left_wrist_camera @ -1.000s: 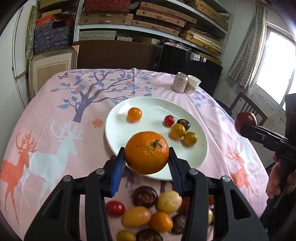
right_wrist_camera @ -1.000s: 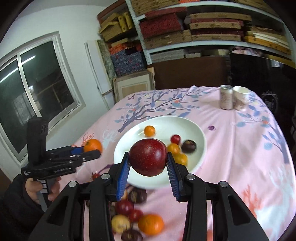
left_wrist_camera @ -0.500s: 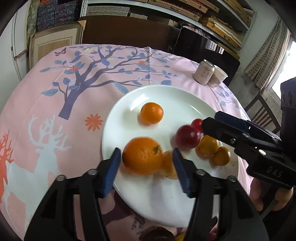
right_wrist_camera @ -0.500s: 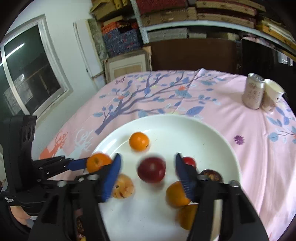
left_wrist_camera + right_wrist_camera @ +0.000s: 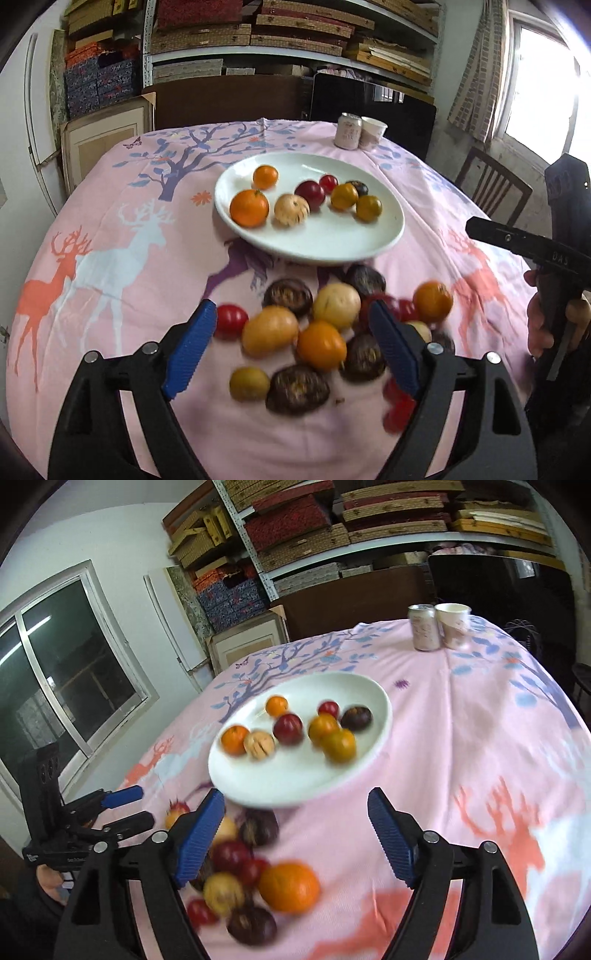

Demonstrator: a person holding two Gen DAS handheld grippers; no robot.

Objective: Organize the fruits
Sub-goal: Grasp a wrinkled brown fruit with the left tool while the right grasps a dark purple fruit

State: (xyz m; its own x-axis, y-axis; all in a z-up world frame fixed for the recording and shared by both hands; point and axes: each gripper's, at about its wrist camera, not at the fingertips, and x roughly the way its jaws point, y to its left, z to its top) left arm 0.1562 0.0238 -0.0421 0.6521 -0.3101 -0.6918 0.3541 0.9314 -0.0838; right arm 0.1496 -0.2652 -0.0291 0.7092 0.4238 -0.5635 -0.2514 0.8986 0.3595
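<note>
On the left, the left gripper [image 5: 291, 343] hangs over the loose heap of fruit [image 5: 332, 332] on the pink tablecloth [image 5: 110, 258], its blue pads [image 5: 190, 349] spread wide with nothing pinched between them; its jaws have just been opening. The big orange [image 5: 249, 207] it was carrying a second ago now sits on the white plate [image 5: 332, 243], near the left rim, touching nothing of the gripper. A yellow fruit [image 5: 269, 330] and an orange one [image 5: 321, 345] lie right in the gap between the pads, crowded against dark brown ones.

To pick well from here, I would go for one fruit at the edge of the heap, not the middle: the small red one [image 5: 231, 320] just beside the left pad stands a little clear of the rest. Come down so the pads straddle only that one, and close gently, since these round things look ready to roll and the heap would scatter at a nudge.

Moving right, the plate holds several fruits bunched toward its far side, among them the dark red plum [image 5: 288, 728], which the right gripper held a second ago. The near part of the plate is bare, so the next ones could go there without knocking the others.

On the right, the right gripper [image 5: 295, 832] is also released and empty, its jaws having just been opening, above the cloth between plate and heap. The large orange fruit [image 5: 289, 887] low in its view stands at the heap's near edge and looks the easiest to take.
</note>
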